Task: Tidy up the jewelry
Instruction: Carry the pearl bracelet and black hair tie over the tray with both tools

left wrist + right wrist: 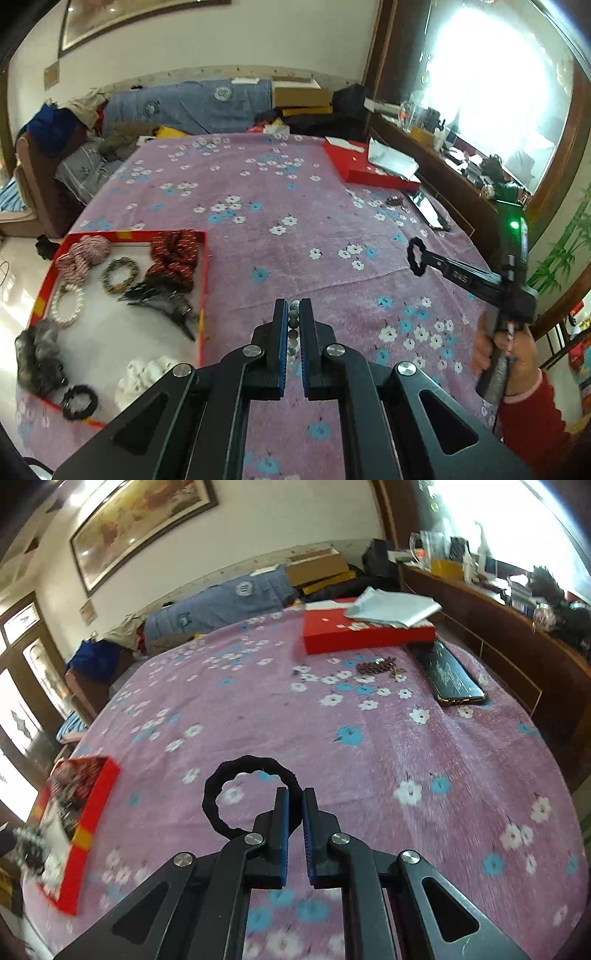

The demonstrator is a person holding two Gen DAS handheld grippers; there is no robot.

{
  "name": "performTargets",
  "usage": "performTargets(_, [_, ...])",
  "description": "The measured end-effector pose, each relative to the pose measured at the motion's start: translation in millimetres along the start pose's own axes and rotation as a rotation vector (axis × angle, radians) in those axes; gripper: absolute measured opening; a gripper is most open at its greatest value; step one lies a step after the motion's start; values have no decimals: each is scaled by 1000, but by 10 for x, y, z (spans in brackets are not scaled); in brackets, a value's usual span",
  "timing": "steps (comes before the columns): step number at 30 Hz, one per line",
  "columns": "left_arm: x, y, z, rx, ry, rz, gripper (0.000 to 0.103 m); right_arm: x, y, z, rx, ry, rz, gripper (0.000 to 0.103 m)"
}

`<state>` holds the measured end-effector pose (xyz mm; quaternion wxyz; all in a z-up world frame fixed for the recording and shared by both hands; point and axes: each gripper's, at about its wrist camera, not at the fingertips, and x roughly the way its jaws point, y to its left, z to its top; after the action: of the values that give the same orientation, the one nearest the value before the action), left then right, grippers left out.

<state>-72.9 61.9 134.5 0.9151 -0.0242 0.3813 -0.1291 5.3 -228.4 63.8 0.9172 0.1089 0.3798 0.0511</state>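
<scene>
Left gripper (294, 308): jaws narrowed on a bead bracelet (293, 325) of grey-green beads, which runs between the blue pads above the floral cloth (258, 192), just right of the red tray (202, 280). Right gripper (294, 801): jaws nearly closed, pinching a black hair tie (221, 812) whose loop stands out to the left of the fingers, clear of the cloth (369, 760); in the left view the same hair tie (416, 256) hangs at the tip of the right gripper (421, 258), well right of the tray. Tray contents: red scrunchie (173, 254), pink-and-white scrunchie (83, 254), braided ring (120, 275), pearl bracelet (66, 306), black claw clip (162, 299), grey scrunchie (38, 354), white scrunchie (144, 376) and another black tie (79, 402). Far side of the cloth: red box (365, 631), dark beaded chain (376, 666), phone (448, 675).
</scene>
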Motion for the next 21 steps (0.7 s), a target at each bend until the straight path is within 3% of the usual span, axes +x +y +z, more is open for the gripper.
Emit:
performTargets(8, [-370, 145, -329, -44, -103, 75, 5, -555, 441, -247, -117, -36, 33, 8])
performTargets(21, [-833, 878, -574, -192, -182, 179, 5, -755, 1319, -891, -179, -41, 160, 8])
